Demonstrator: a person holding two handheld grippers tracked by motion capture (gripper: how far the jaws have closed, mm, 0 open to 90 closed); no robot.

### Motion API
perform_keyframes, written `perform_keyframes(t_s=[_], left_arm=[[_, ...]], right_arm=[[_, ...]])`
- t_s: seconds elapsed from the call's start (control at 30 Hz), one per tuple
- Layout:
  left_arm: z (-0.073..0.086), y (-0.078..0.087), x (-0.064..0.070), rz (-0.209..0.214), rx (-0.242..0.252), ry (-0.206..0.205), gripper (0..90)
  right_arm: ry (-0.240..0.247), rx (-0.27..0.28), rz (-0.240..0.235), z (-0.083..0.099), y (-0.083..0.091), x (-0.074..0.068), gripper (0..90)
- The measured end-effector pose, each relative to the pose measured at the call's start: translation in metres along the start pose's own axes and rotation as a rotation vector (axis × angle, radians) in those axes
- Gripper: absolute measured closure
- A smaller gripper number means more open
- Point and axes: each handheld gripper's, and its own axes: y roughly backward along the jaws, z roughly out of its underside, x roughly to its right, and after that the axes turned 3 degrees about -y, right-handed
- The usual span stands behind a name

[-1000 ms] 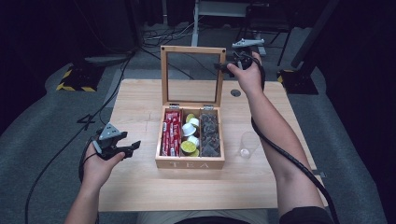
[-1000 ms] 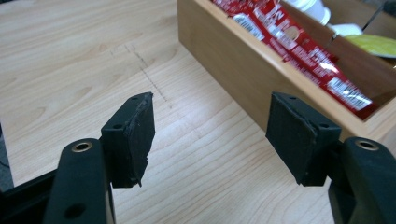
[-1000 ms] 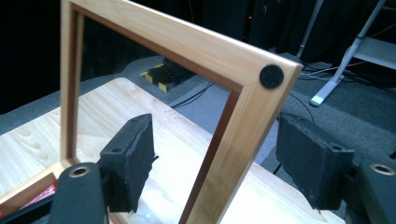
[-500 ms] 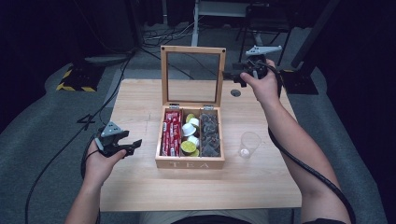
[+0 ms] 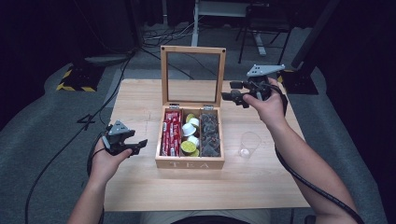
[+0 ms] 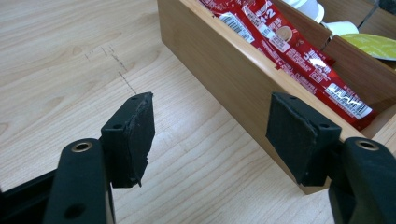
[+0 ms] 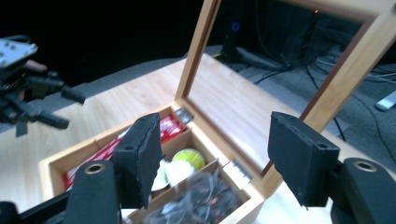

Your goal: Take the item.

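A wooden tea box [image 5: 189, 163] stands mid-table with its glass lid [image 5: 193, 50] upright. Inside lie red packets [image 5: 171, 132], white and green capsules [image 5: 190, 135] and dark clear bags [image 5: 209, 134]. My left gripper [image 5: 141, 144] hovers open just left of the box's near left corner; its view has the box wall [image 6: 243, 79] and red packets [image 6: 299, 51] beyond the jaws. My right gripper [image 5: 229, 91] is open and empty, raised to the right of the lid, pointing left. Its view looks down on the lid frame [image 7: 201, 44] and the compartments [image 7: 187, 161].
A clear plastic cup [image 5: 248, 143] stands on the table [image 5: 140, 186] right of the box, below my right forearm. Cables trail from both grippers. Grey floor, a yellow-black striped base [image 5: 77, 79] and stands surround the table.
My right gripper has pulled back from the lid's top right corner, moving right and toward the near side. The lid stays upright. The left gripper has barely shifted.
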Motion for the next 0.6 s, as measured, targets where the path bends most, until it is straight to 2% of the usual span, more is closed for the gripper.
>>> perform_keyframes(t_s=[0.37,0.5,0.6], left_arm=[[0.0,-0.005,0.001,0.008,-0.023,-0.003,32.9],[0.0,-0.008,0.0,0.011,-0.024,-0.006,32.8],[0.001,-0.009,-0.001,0.015,-0.031,-0.003,32.8]], right_arm=[[-0.033,-0.101,-0.013,0.037,-0.017,-0.014,39.2],[-0.07,-0.155,-0.047,0.055,-0.029,-0.022,40.4],[-0.065,-0.172,-0.059,0.061,-0.032,-0.027,40.9]])
